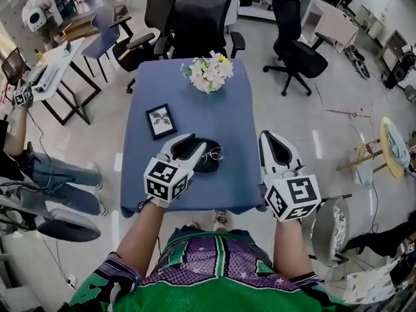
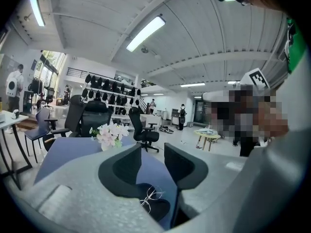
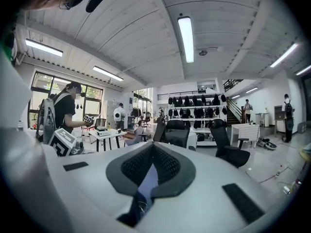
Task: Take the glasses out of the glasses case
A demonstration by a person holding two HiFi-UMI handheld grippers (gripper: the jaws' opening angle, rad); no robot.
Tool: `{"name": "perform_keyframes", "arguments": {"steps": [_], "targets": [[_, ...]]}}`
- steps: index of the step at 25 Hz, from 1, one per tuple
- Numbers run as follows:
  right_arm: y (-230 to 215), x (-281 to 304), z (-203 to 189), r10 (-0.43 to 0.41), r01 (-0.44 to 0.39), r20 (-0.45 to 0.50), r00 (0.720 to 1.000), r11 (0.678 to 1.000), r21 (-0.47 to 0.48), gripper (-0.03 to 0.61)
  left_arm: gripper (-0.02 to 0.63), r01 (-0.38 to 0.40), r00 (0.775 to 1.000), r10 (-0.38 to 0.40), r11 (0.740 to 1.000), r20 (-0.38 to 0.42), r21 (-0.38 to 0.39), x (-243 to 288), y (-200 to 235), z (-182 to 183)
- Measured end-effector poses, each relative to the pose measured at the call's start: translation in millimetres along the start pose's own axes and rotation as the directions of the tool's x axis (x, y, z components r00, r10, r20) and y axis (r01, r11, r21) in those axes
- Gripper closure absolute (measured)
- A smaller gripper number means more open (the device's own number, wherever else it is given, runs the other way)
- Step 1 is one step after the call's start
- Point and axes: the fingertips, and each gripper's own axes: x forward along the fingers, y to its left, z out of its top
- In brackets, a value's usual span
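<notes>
Glasses (image 1: 212, 153): we count one pair, thin-rimmed. It lies at the 3 o'clock edge of the one dark case (image 1: 209, 164), which sits toward the 6 o'clock end of the single blue table (image 1: 224, 109).

We hold two grippers. The left gripper (image 2: 153, 152) hangs over the case with its jaws well apart and nothing between them. In its own view the glasses and case show on the table under that gap, apart from both jaws. The right gripper (image 3: 153, 148) is at 3 o'clock from the case, past the table's edge. Its jaw tips are pressed together, and it holds nothing.

Also on the table are one framed leaf picture (image 1: 160, 121), at 10 o'clock from the case, and one bunch of pale flowers (image 1: 209, 72) at 12 o'clock.

In the head view the left gripper covers the case's 9 o'clock half, so we cannot make out its whole shape. Through the slit below the right gripper's closed tips we see blue tabletop and a dark shape with a thin wire, too small to tell.
</notes>
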Motion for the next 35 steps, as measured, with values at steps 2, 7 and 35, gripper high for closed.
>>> {"name": "perform_keyframes", "arguments": {"steps": [2,7,35], "targets": [[-7,-1,-4,-0.002,0.002,-0.008,1.000,1.000,0.004,0.577,0.459,0.004,1.000,-0.004,1.000,-0.029,0.008,12,-1,-10],[-21,-2,-10,0.003,-0.003,-0.014,1.000,1.000,0.021,0.577,0.459,0.021,0.989,-0.016,0.999,-0.145,0.033,40,-6,-52],[-54,10,-42,0.057,-0.056,-0.065,0.996,0.998,0.017,0.577,0.460,0.080,0.861,0.039,0.974,-0.507,0.211,117,3,-181]]}}
